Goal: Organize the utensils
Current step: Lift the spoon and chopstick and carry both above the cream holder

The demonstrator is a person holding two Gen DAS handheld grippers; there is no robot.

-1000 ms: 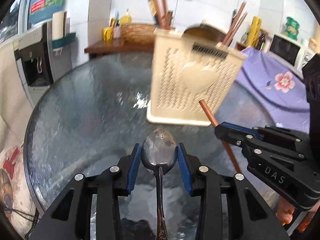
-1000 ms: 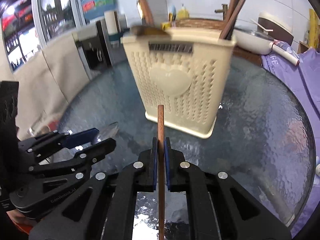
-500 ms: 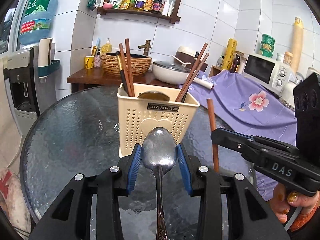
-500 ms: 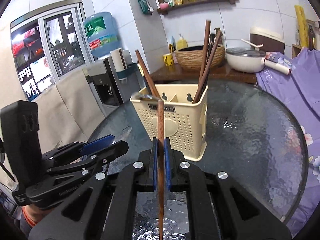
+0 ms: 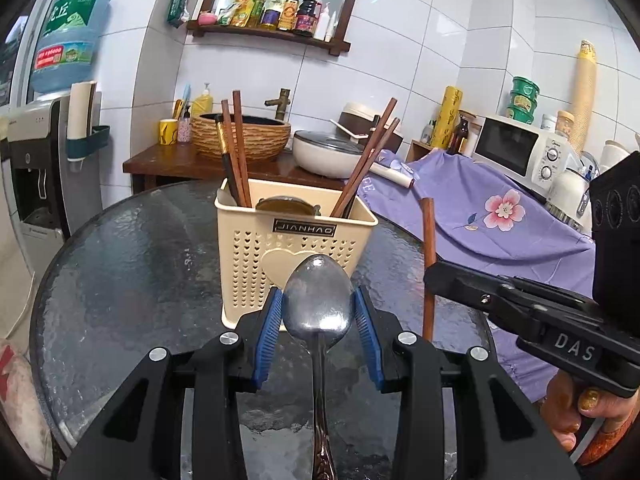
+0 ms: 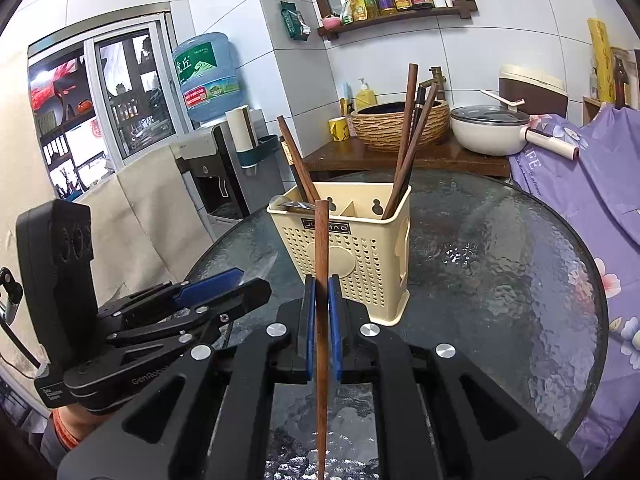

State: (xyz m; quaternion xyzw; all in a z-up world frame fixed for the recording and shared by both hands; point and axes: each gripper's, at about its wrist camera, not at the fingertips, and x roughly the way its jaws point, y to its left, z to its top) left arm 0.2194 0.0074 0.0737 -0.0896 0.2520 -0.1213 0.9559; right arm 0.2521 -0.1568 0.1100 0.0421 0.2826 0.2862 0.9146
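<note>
Metal spoon (image 5: 318, 300) clamped in left hand-held gripper (image 5: 319, 312); brown wooden chopstick (image 6: 321, 292) clamped in right hand-held gripper (image 6: 321, 320), before cream perforated plastic holder (image 5: 294, 256).

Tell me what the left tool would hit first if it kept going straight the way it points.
Most likely the cream utensil holder: its perforated front wall sits directly beyond the spoon gripped in the left tool. The gap between them is hard to judge.

Bright, even light, perhaps from the window (image 6: 116, 96); glare on the glass worktop (image 6: 500, 280); sharp focus; edges strongly curved, corners black.
</note>
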